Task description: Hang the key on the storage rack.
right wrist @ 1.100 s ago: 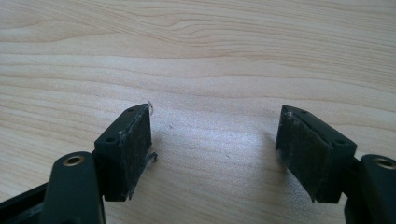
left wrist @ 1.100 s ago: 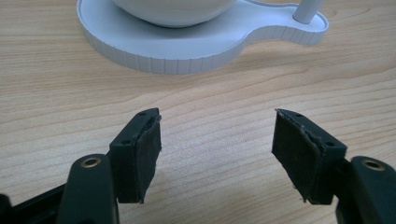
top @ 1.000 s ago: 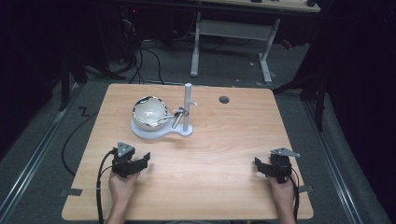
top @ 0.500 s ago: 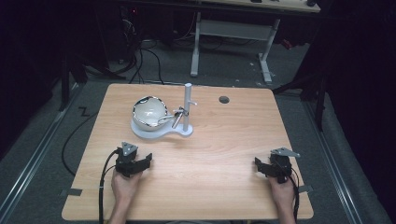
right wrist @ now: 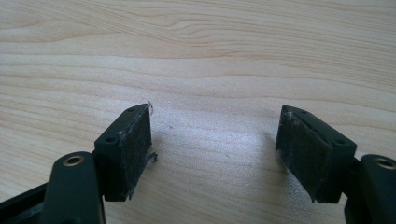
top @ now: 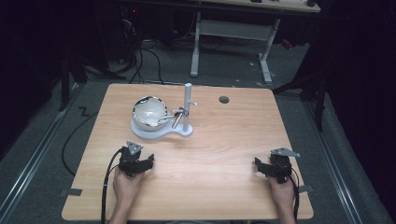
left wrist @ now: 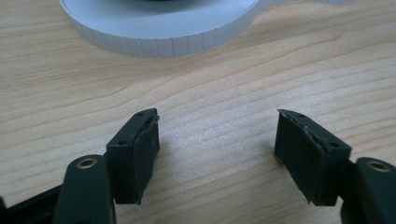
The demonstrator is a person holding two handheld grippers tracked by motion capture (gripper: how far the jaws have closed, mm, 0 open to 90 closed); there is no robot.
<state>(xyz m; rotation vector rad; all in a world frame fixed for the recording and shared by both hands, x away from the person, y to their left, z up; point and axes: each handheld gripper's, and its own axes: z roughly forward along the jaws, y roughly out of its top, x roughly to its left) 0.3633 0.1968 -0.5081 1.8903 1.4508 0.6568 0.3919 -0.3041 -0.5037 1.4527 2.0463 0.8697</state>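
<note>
A white stand point(top: 161, 133) sits at the table's back left, with a round base and an upright post point(top: 187, 105). A shiny bowl point(top: 149, 112) rests on the base, and a small metal piece point(top: 173, 115) reaches from the post toward it. My left gripper point(top: 137, 158) rests on the wood just in front of the stand. In the left gripper view it point(left wrist: 217, 149) is open and empty, with the base's ridged rim point(left wrist: 163, 42) ahead. My right gripper point(top: 269, 164) lies near the front right and is open point(right wrist: 215, 149) over bare wood.
The wooden table point(top: 224, 140) has a small round hole point(top: 224, 99) at the back, right of the post. A cable point(top: 109, 182) trails from the left gripper over the front edge. Beyond the table are a dark floor, cables and another table's legs point(top: 266, 56).
My left gripper has crept slightly to the right. The right gripper, the stand and the bowl are unmoved.
</note>
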